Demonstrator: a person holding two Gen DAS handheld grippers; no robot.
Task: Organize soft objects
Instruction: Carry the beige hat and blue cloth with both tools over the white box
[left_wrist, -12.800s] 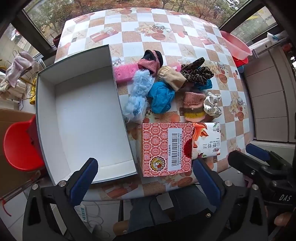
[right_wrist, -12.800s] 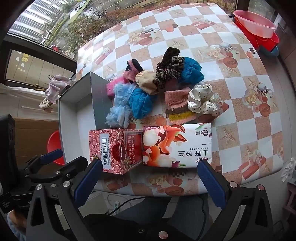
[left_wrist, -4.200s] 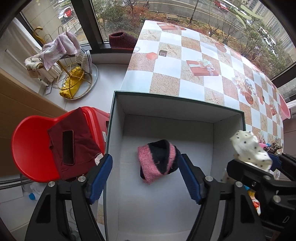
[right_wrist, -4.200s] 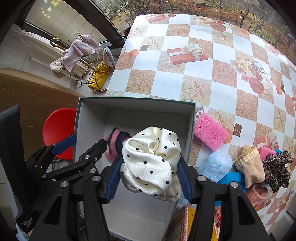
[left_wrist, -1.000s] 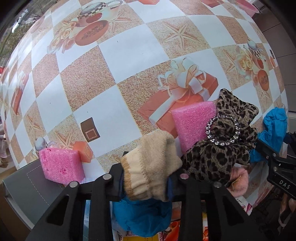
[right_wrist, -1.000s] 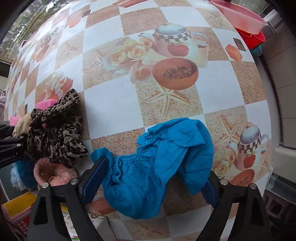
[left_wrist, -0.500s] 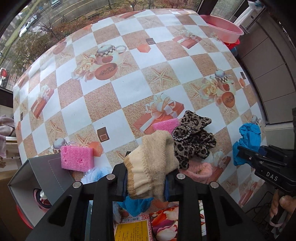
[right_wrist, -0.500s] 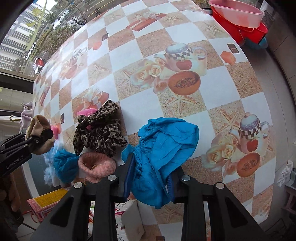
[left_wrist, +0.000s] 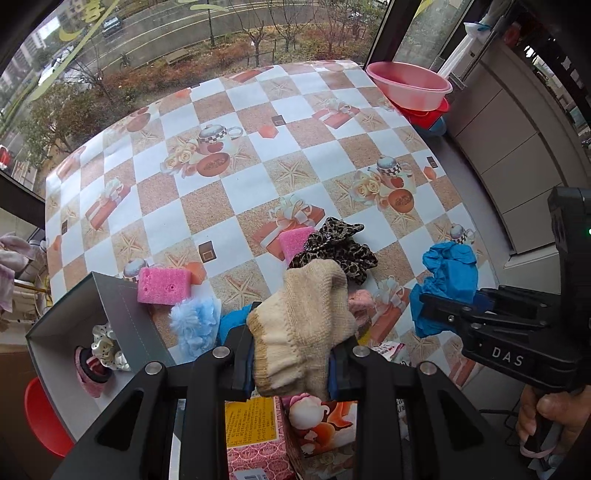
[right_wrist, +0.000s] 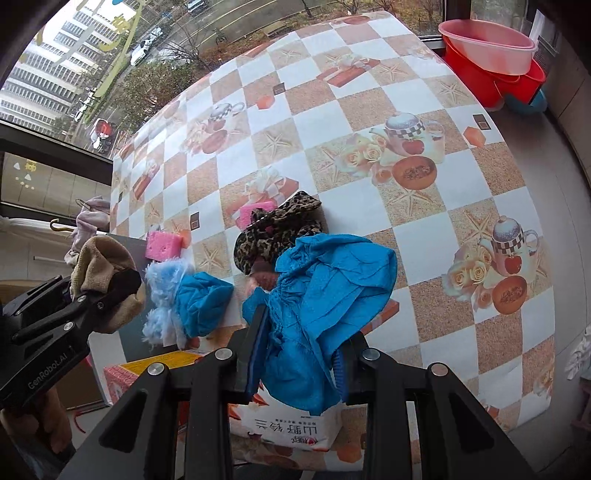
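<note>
The left gripper (left_wrist: 291, 363) squeezes a tan sock (left_wrist: 303, 325); the right gripper (right_wrist: 299, 360) squeezes a blue cloth (right_wrist: 325, 295). The box (left_wrist: 125, 317) at 9 o'clock holds two soft things. Five more wait on the table (left_wrist: 258, 184).

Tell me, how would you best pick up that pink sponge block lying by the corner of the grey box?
Probably from straight above, closing on the two long sides of the pink sponge block. It lies flat on the table, its top is clear, and the short way across looks narrow enough to fit. The grey box and the fluffy light-blue thing crowd its near side, so a sideways approach looks awkward.
</note>
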